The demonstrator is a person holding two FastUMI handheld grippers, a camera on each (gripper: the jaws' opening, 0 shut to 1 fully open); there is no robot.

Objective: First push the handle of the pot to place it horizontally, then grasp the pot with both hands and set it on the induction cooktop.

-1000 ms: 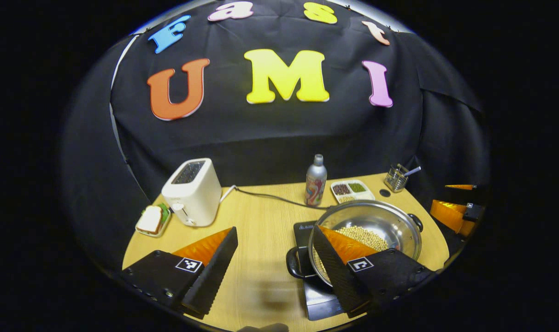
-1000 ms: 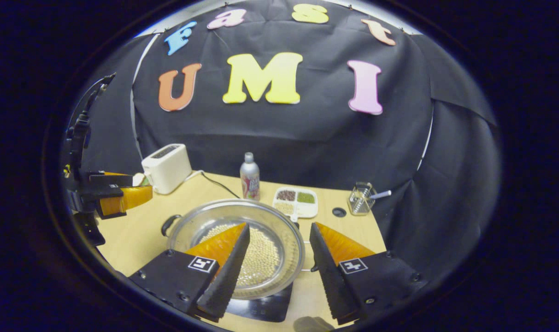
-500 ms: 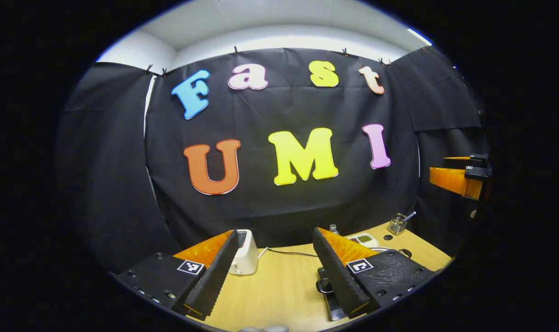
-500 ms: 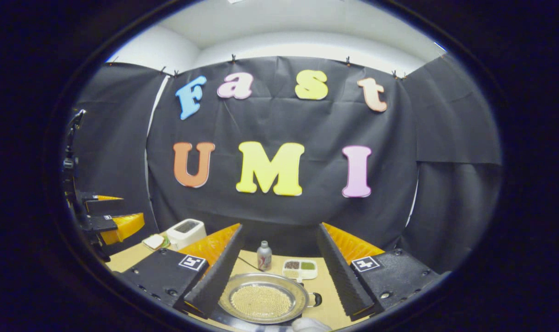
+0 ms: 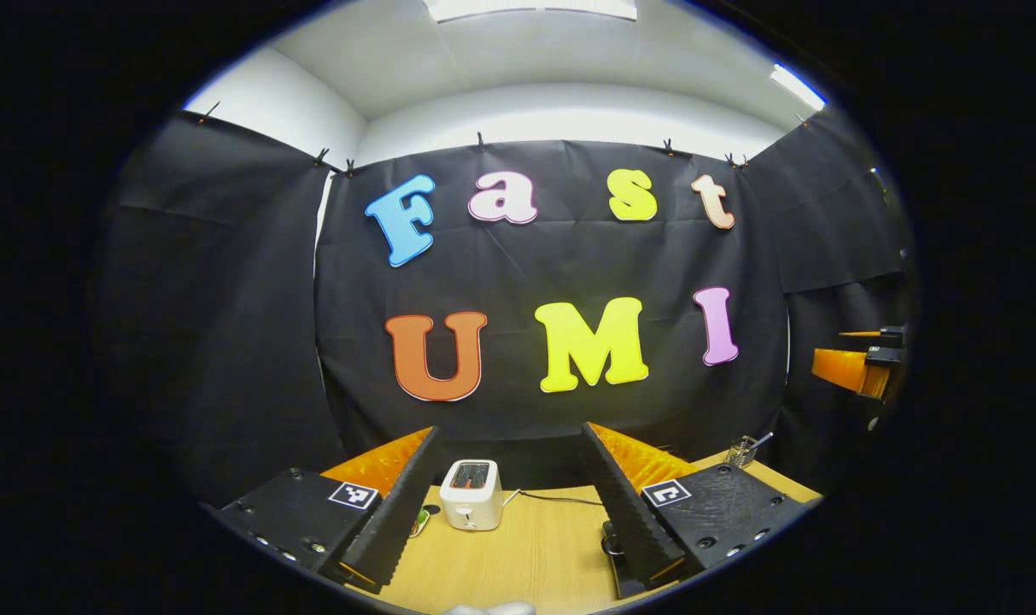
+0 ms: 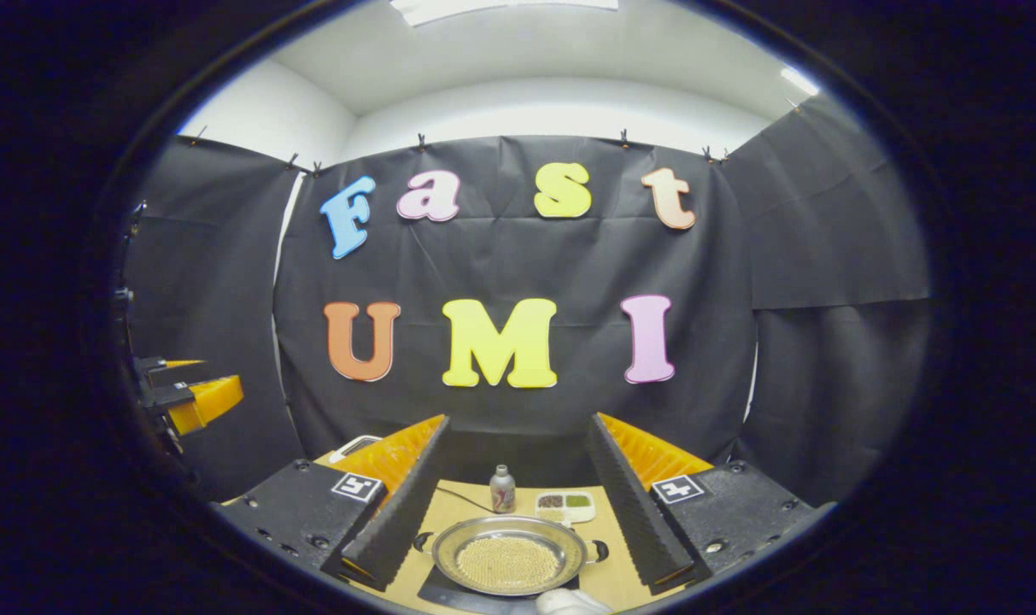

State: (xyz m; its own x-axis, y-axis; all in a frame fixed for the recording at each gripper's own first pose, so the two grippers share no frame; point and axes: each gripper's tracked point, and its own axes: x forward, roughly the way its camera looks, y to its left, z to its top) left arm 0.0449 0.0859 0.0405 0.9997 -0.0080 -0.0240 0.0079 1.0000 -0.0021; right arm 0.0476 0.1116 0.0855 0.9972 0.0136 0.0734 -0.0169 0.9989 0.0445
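The steel pot (image 6: 509, 564), holding pale beans, sits on the black induction cooktop (image 6: 442, 593) low in the right gripper view, with one handle to each side. My right gripper (image 6: 518, 420) is held open high above and behind it, nothing between its fingers. My left gripper (image 5: 510, 430) is open too and holds nothing. A dark pot handle (image 5: 610, 543) and the cooktop's edge (image 5: 627, 584) peek out beside its right finger. Each gripper appears far off in the other's view: left gripper (image 6: 189, 397), right gripper (image 5: 855, 369).
On the wooden table (image 5: 526, 547) stand a white toaster (image 5: 471, 495) with its cord and a wire utensil holder (image 5: 744, 448). Behind the pot are a small bottle (image 6: 502, 489) and a white divided dish (image 6: 566, 506). Black cloth walls the booth.
Both grippers have pulled up and back from the pot, so the table now sits low and small. The pot stays on the cooktop. Both stay open.
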